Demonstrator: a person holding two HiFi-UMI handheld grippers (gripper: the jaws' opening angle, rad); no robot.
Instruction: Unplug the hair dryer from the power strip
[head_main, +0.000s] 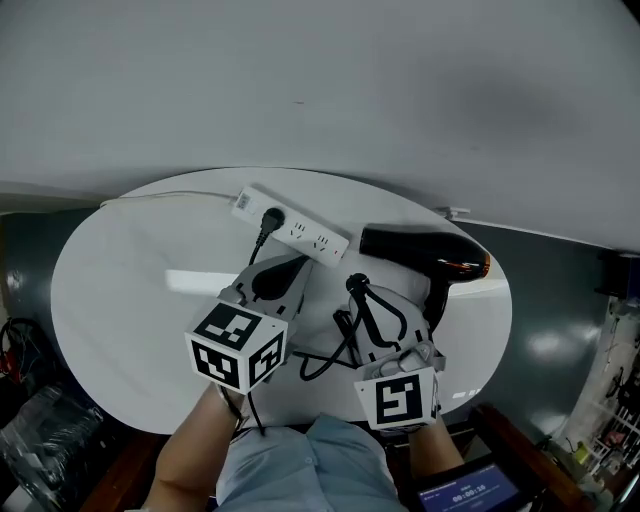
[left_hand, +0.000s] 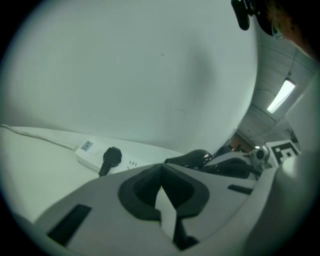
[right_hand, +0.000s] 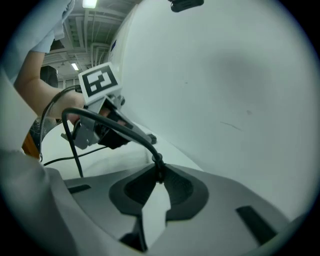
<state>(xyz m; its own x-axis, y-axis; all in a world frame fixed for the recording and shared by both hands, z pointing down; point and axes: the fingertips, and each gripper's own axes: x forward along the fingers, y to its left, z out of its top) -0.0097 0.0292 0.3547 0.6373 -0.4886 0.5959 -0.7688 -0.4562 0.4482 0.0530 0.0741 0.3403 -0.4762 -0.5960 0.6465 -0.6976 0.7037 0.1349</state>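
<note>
White wall (head_main: 300, 80) fills the upper half of the head view, and below it sits a round white table (head_main: 120, 290). At the far left a thin white cable (head_main: 170, 196) runs along the table's back edge to a white power strip (head_main: 318, 240), which lies at a slant near the wall. A black plug (head_main: 271, 218) is seated in the strip's left socket, and its black cord (head_main: 318, 366) drops toward the person and passes under the left gripper.

The left gripper (head_main: 268, 280) hovers just in front of the strip, pointing at the plug but apart from it. In the left gripper view its two dark pads meet at the tips with nothing between them, so it is closed and empty. Its marker cube (head_main: 237, 346) faces the camera.

Loops of the black cord lie on the table between the two grippers. The right gripper (head_main: 357, 287) is just beside the left one, pointing the same way. In the right gripper view its jaws stand narrow and are pinched on the black cord at the very tips. From there the cord arches up and away to the left, past the left gripper.

Farthest right, the black hair dryer (head_main: 420, 248) lies on its side on the table. Its barrel points left toward the strip's right end, and its handle angles back toward the person. It lies just beyond the right gripper.
</note>
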